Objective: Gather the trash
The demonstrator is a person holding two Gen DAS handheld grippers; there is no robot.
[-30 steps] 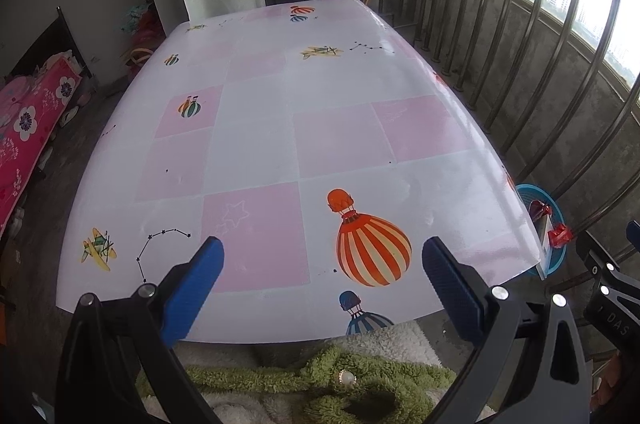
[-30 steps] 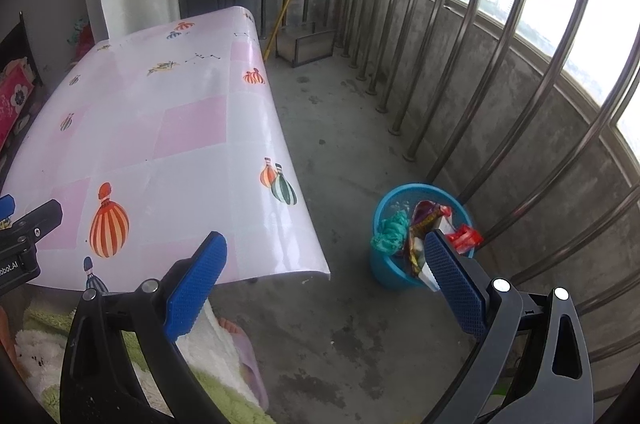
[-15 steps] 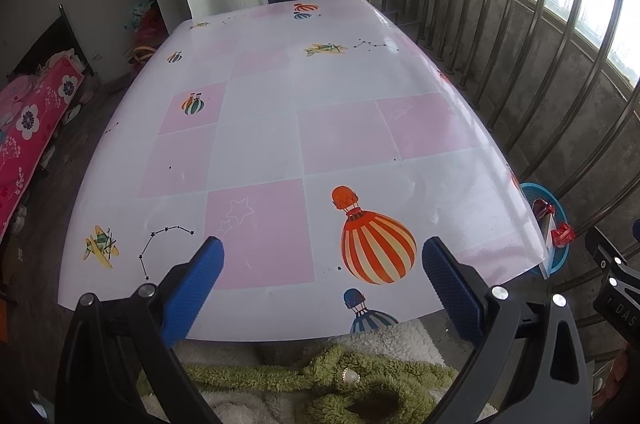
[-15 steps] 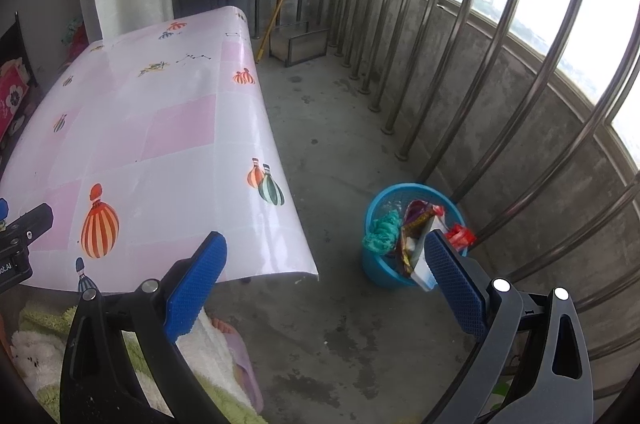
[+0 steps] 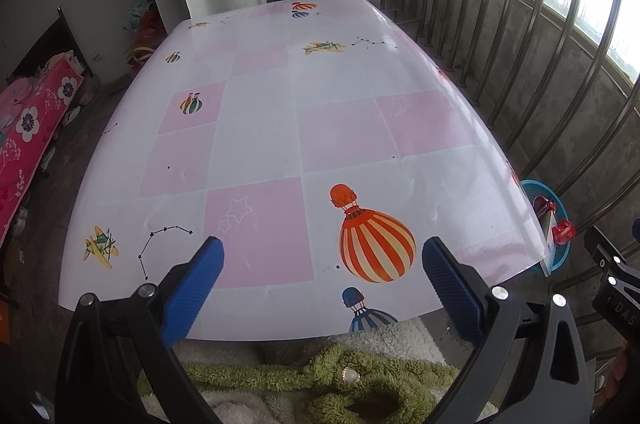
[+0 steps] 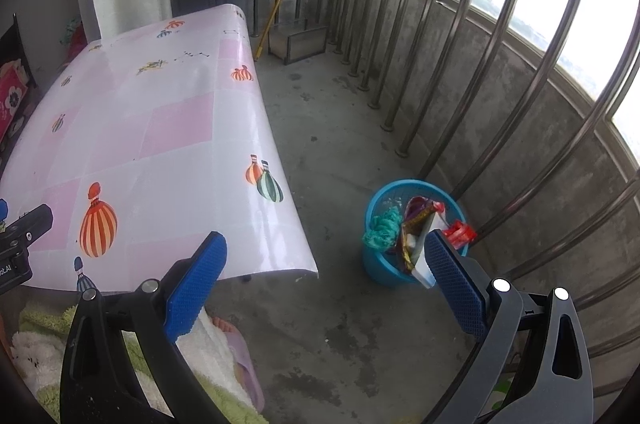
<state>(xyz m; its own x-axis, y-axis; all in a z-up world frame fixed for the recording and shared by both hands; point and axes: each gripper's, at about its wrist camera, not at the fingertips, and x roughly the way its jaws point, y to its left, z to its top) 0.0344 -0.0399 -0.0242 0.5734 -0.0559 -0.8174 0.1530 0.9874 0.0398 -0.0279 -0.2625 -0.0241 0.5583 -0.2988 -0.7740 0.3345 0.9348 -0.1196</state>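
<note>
Left gripper: jaws spread wide with nothing between them, held above the near edge of the surface, looking along its length.
Right gripper: jaws likewise wide apart and empty, aimed off the surface's side towards the concrete floor and the bin.
Surface: covered in a glossy pink-and-white cloth printed with hot-air balloons; no loose trash shows on it from either view.
Trash: gathered in the blue bin, which stands on the floor beside the railing, well apart from the surface. A teal tangle of yarn-like stuff, crumpled foil wrappers, a flat card or box and a red wrapper poke above its rim.
Why so placed: the bin sits within the right side's reach, so drops need only a short swing.
Stage, as a judgement: collection looks finished or nearly so.
</note>
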